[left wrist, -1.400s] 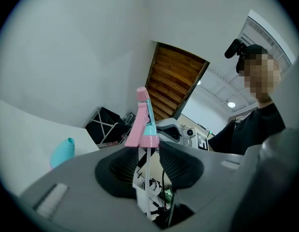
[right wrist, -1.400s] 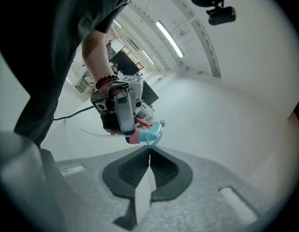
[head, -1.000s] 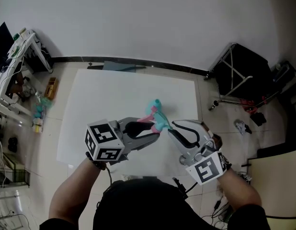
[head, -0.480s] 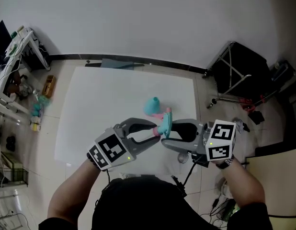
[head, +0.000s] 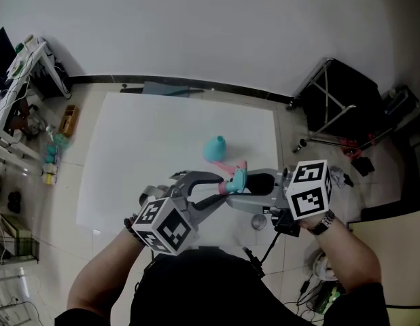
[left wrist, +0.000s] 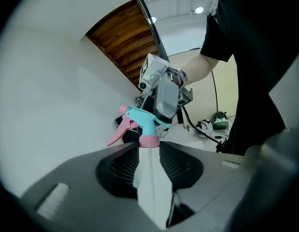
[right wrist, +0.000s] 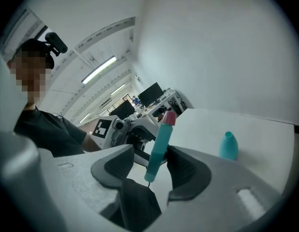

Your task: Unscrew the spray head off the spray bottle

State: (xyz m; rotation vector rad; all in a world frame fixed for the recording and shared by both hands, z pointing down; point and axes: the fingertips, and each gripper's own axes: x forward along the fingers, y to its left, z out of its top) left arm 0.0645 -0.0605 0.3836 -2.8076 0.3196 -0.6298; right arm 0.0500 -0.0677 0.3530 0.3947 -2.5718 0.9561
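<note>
The left claw [head: 220, 185] is clamped on the white spray bottle [left wrist: 149, 182], its 2 pads pressing the body just below the pink collar. The bottle is held above the white surface [head: 149, 134]. Its teal spray head [head: 236, 178], with a pink trigger, points toward the right claw [head: 232, 190]. That claw's jaws have just been opening and now stand apart, with the spray head between them, a gap showing at 1 pad. A small teal bottle [head: 215, 148] stands alone on the surface beyond.

White wall [head: 196, 26] above pale tiled floor [head: 57, 206].
</note>
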